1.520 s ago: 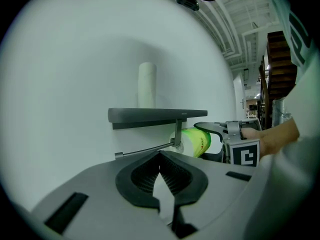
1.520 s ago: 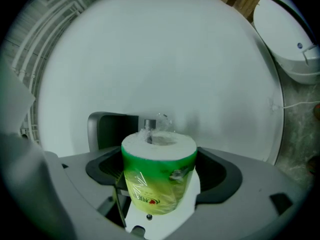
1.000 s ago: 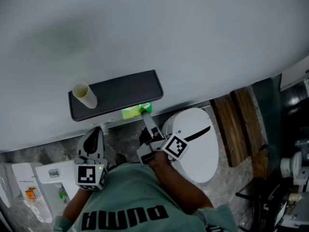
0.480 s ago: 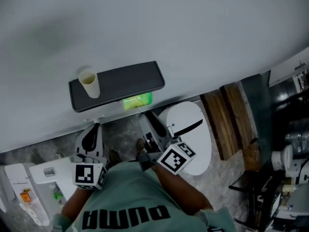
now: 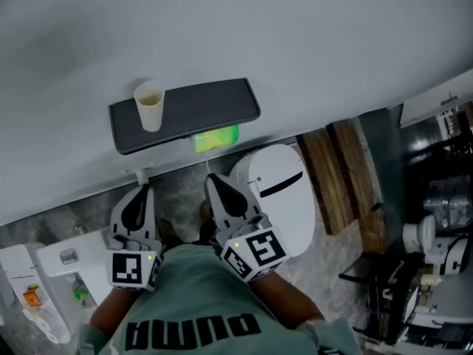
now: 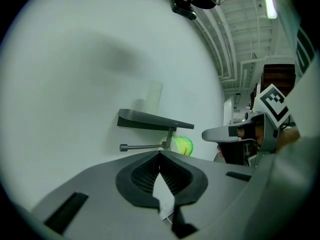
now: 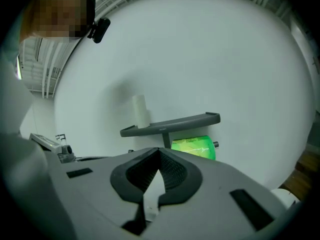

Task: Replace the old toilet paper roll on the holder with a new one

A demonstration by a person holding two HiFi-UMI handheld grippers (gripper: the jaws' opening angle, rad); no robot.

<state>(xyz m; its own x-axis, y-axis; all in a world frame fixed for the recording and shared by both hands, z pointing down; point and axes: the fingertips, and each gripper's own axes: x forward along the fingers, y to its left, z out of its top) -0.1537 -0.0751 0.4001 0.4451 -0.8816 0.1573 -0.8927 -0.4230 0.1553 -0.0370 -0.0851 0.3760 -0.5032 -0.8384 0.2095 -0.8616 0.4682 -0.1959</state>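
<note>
A black wall shelf carries a bare cardboard tube, standing upright at its left end. Under the shelf a green-wrapped roll sits on the holder's right rod. The left rod is bare. My right gripper hangs below and short of the roll, apart from it; its jaws have just been closing and are shut with nothing between them. My left gripper is level beside it, also shut and empty. In the right gripper view the roll shows beyond the closed tips.
A white toilet stands right of my right gripper, with wooden planks beyond it. A white fixture sits at the lower left. A dark rack with bottles fills the far right. The plain white wall lies straight ahead.
My right gripper has pulled back from the green roll under the shelf, rolled over and closed its jaws. The left gripper has shifted only slightly.
</note>
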